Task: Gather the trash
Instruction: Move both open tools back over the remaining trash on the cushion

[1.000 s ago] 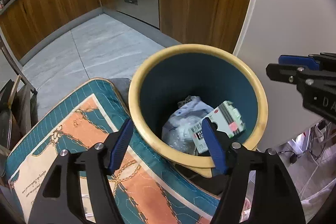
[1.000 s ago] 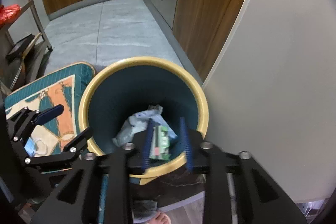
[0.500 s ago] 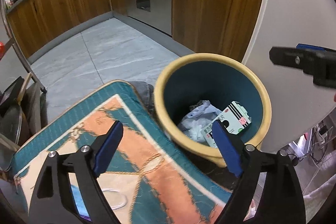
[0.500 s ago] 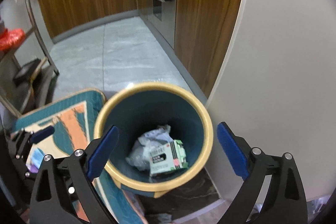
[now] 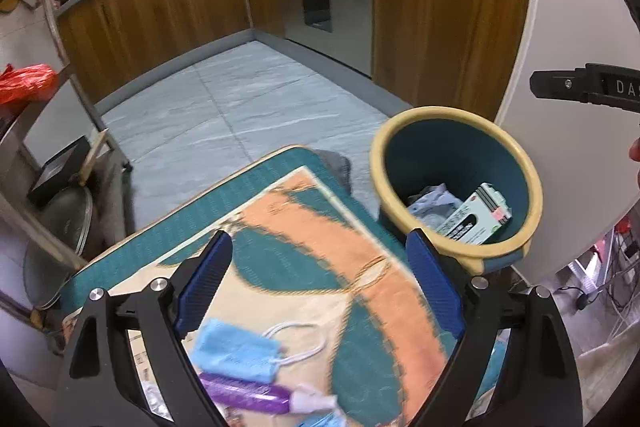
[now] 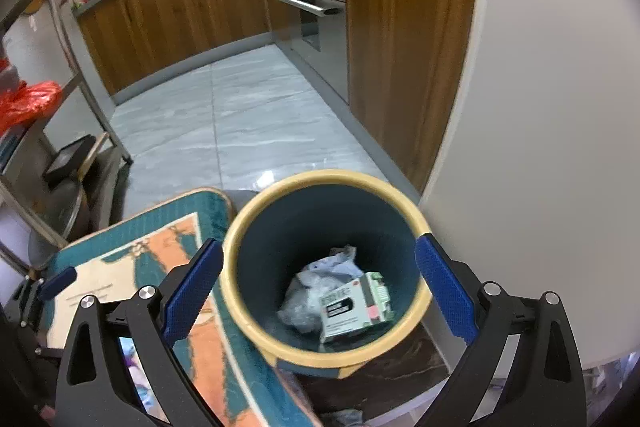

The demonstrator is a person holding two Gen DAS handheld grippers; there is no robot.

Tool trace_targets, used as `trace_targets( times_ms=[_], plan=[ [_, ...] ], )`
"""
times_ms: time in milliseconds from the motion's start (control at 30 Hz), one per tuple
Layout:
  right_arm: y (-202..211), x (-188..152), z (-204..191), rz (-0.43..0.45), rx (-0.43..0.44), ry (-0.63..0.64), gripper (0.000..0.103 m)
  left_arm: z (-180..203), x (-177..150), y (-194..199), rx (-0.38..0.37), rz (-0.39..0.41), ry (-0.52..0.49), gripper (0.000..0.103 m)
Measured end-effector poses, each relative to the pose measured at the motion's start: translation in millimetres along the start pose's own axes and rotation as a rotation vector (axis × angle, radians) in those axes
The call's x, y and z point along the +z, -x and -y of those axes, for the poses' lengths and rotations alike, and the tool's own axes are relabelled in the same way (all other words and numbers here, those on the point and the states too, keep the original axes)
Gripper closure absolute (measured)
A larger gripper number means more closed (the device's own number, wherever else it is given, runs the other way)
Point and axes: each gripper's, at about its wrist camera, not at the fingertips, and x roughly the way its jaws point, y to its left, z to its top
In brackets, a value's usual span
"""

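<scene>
— How do you have your two tongs right now?

— Both tilt downward. My right gripper [image 6: 318,291] hangs over the round bin with a yellow rim and dark teal inside [image 6: 240,227]; its jaws have just been opening and now stand spread wide with nothing between the pads. My left gripper [image 5: 320,289] sits over the quilted teal, orange and cream mat [image 5: 304,227], jaws likewise just opened, gaping and holding nothing.

— What do you count?

— In the bin, one white and green printed carton [image 6: 354,309] lying on one crumpled pale wrapper [image 6: 316,287]. On the mat near my left tongs, one light-blue face mask with white ear loops [image 5: 236,349], and just beside it one purple tube with a white cap [image 5: 248,393]. A further scrap of blue shows at the lower edge; I cannot tell what it is.

— Room to move?

— The bin stands just beside the mat's right edge, close under a white wall [image 6: 540,147]. Grey tiled floor [image 6: 240,123] lies open beyond the mat up to the wooden kitchen cabinets [image 5: 160,11]. A metal rack [image 5: 60,75] stands to the left.
</scene>
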Motion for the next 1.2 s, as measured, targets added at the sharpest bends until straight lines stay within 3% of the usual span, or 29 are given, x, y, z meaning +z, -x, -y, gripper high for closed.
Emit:
trace_targets(
  times_ms=[667, 1000, 1200],
  plan=[
    [13.1, -21.2, -106.4, -0.020, 0.053, 0.228, 0.006, -73.5, -34.1, 42.4, 0.092, 0.000, 0.178, 0.011],
    [6.2, -30.8, -140.5, -0.051, 0.098, 0.219, 0.006, -108.6, -57.2, 57.6, 0.153, -0.023, 0.191, 0.011],
    [-8.8, -38.8, -165.2, -0.116, 0.155, 0.160, 0.006, -143.4, -80.9, 64.9, 0.218, -0.060, 0.239, 0.011]
  ],
)
